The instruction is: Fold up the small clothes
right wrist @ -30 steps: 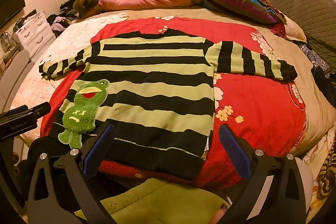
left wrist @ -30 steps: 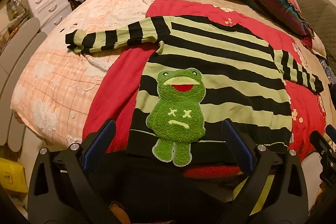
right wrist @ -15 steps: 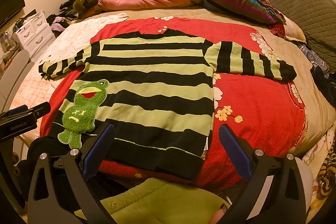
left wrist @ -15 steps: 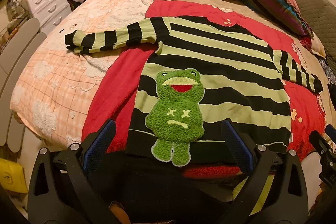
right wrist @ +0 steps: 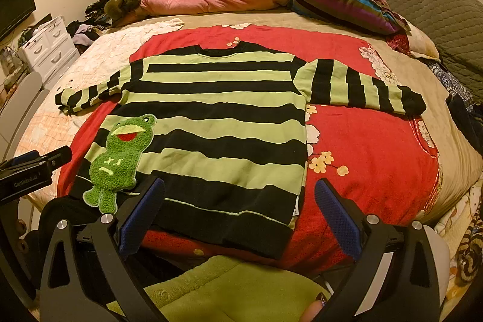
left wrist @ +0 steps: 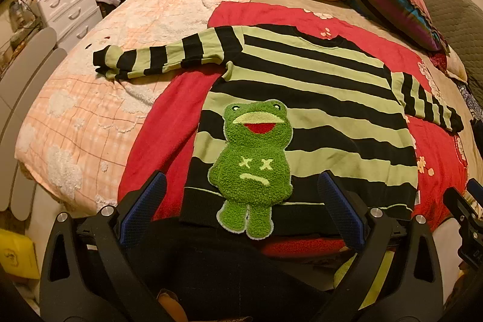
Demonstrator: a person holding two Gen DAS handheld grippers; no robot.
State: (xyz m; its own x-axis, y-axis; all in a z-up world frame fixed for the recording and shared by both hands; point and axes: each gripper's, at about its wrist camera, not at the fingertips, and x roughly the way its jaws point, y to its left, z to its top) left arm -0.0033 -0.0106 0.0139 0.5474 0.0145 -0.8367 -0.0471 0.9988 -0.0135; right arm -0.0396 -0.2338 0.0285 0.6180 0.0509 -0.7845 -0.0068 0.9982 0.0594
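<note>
Striped green-and-black sweater (right wrist: pixel 211 122) lies flat on the bed's red blanket (right wrist: pixel 371 147), sleeves outstretched. Both hand-held grippers, left (left wrist: pixel 241 213) and right (right wrist: pixel 240 212), hover wide open, empty; each should pinch a sleeve cuff and fold inward.

Sweater (left wrist: pixel 317 98): black and light-green stripes; fuzzy green frog patch (left wrist: pixel 253 168), red mouth. Blanket (right wrist: pixel 371 147): red, flower print. Quilt (left wrist: pixel 81 116): peach check. Gripper pads (right wrist: pixel 338 215): blue.

Bed (right wrist: pixel 392 74) open around the sweater (right wrist: pixel 217 110) — pillows (right wrist: pixel 341 2) crowd only the far edge.
</note>
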